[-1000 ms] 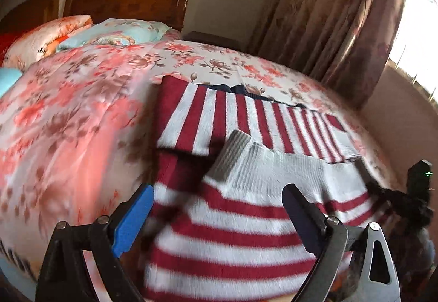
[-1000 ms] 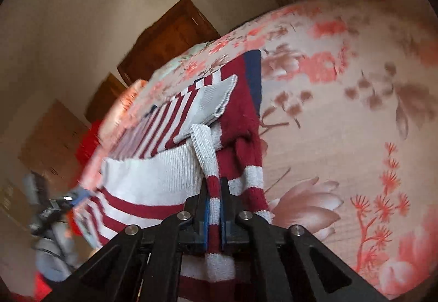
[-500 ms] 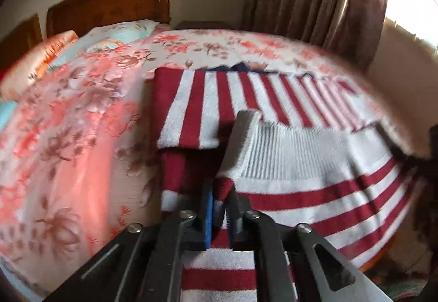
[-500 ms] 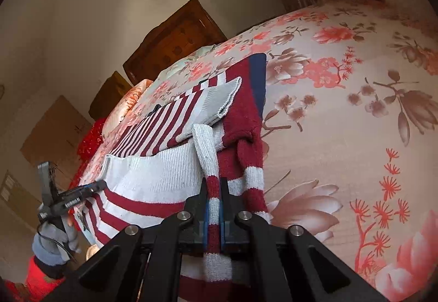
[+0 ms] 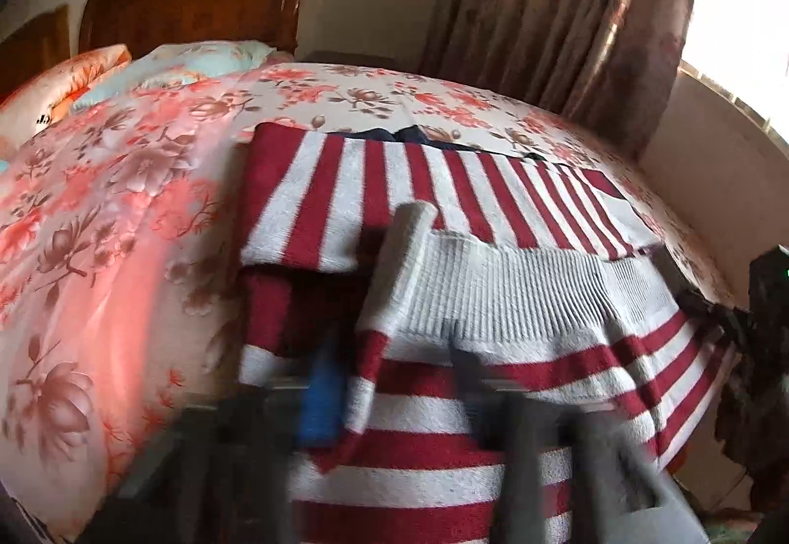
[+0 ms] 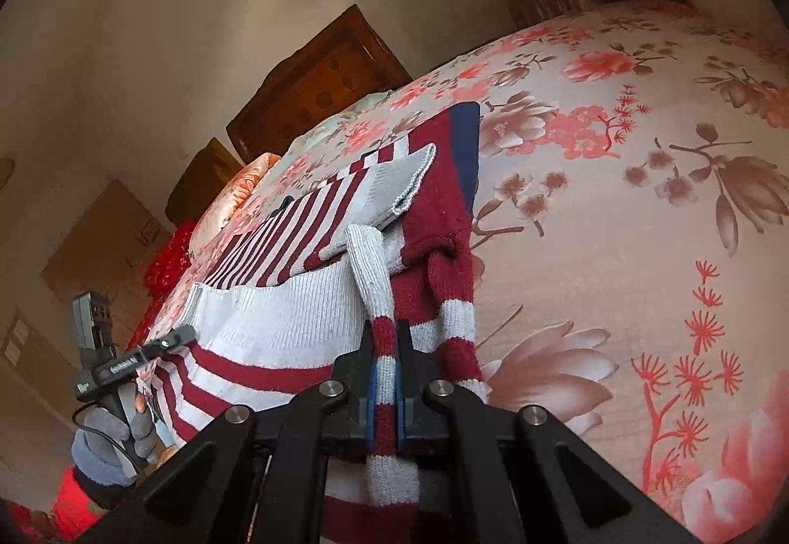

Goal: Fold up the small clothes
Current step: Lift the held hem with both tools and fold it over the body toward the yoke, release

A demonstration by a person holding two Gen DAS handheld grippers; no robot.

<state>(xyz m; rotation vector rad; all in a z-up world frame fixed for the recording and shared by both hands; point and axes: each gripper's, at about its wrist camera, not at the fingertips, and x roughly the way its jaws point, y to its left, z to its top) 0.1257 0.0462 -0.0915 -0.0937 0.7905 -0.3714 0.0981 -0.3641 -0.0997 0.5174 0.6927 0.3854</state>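
Sweater, red-and-white striped with a grey ribbed hem, spread on the bed near its front edge, lower part hanging over that edge. Right gripper clenched on a bunched strip of the sweater's side hem. Left gripper motion-blurred, fingers apart astride a raised fold, grasp impossible to tell. Beside the sweater, wide bare floral cover on both sides. Beyond the sweater, pillows against a wooden headboard; curtain and bright window further off.
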